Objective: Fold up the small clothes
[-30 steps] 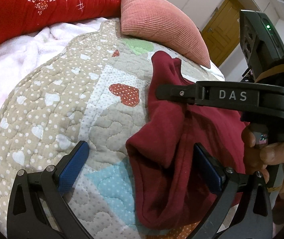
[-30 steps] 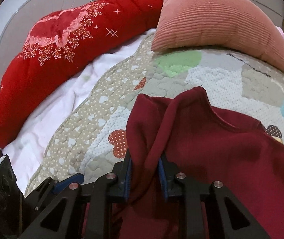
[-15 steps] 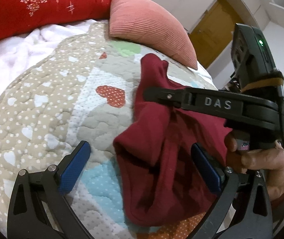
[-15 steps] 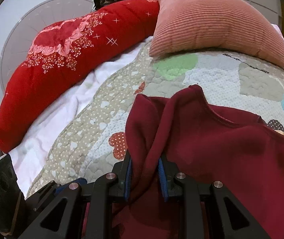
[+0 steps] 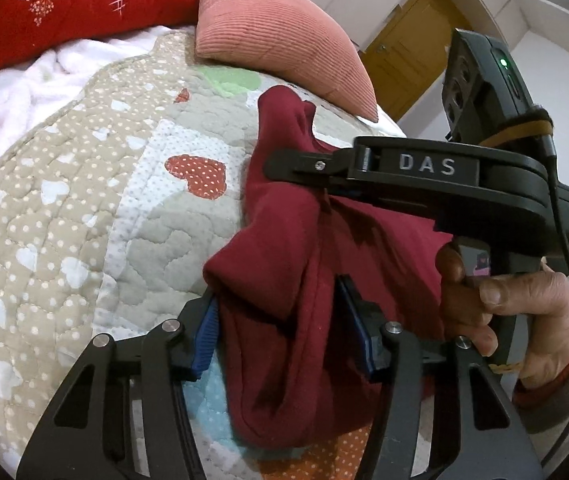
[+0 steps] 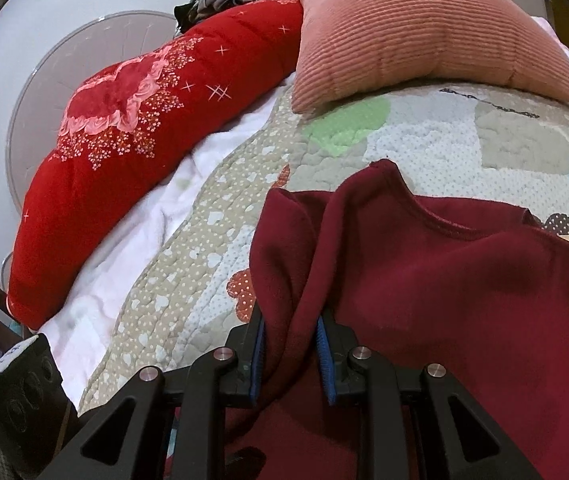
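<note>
A dark red garment point(image 5: 284, 264) lies bunched on the quilted bedspread point(image 5: 84, 200). My left gripper point(image 5: 284, 328) has its blue pads point(image 5: 206, 336) closed on a thick fold at the garment's near end. My right gripper point(image 6: 290, 348) is shut on a raised fold of the same garment point(image 6: 444, 280) near its neckline. In the left wrist view the right gripper's body point(image 5: 424, 176) reaches in from the right over the cloth, held by a hand point(image 5: 504, 300).
A pink ribbed cushion point(image 6: 424, 28) and a long red embroidered pillow point(image 6: 144, 120) lie at the head of the bed. A white fleece blanket point(image 6: 124, 272) borders the quilt on the left. A yellow door point(image 5: 408, 52) stands beyond the bed.
My left gripper's jaws have closed from wide open onto the garment's near fold. The right gripper has kept its hold and lifted the cloth slightly.
</note>
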Tool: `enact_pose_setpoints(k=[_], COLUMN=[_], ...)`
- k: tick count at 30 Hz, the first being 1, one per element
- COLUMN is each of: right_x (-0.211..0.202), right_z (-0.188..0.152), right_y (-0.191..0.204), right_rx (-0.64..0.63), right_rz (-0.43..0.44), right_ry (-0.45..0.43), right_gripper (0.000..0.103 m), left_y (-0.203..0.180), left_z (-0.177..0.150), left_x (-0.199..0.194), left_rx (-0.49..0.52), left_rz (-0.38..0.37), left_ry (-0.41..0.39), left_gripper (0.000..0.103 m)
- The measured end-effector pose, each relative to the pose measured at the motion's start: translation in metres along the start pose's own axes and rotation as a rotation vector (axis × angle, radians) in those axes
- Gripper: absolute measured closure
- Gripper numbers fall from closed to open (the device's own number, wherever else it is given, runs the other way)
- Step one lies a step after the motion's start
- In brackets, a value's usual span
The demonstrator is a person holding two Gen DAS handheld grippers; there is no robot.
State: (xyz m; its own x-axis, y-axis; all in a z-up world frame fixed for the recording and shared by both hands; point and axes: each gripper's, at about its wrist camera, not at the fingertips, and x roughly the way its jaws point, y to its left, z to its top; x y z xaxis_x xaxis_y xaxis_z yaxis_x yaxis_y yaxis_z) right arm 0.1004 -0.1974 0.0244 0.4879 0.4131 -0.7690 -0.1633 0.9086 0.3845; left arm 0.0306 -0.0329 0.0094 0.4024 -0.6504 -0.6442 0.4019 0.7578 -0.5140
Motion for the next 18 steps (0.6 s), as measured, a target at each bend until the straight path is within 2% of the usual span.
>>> enact_pose_setpoints(k=[4,6,9,14,16,18], right_x=[0.007,0.014,0.027,0.036,0.033,0.028], right_z=[0.007,0.012,0.021,0.023,0.019,0.015], right_y=[0.010,0.015,0.021,0.028,0.024,0.022], right_rx=[-0.051,-0.075,-0.115,-0.169,-0.152,-0.145], right_rz=[-0.058,-0.097,-0.164,-0.226,-0.227,-0.220], right_ry=[0.032,0.058,0.101,0.081,0.053,0.036], right_gripper=[0.080,0.064,0.057,0.057,0.062,0.075], left_y=[0.001,0.001,0.001,0.003,0.002,0.001], left_z=[-0.001,-0.001,0.001,0.004,0.004,0.003], left_x=[-0.001,-0.001,0.004,0.006,0.005,0.004], left_rx=[0.001,0.001,-0.003,-0.006,-0.003,0.001], left_rz=[0.002,0.003,0.003,0.002,0.004,0.005], left_ry=[0.002,0.003,0.006,0.008,0.008,0.008], left_gripper=[0.049,0.049,0.049,0.049,0.049,0.054])
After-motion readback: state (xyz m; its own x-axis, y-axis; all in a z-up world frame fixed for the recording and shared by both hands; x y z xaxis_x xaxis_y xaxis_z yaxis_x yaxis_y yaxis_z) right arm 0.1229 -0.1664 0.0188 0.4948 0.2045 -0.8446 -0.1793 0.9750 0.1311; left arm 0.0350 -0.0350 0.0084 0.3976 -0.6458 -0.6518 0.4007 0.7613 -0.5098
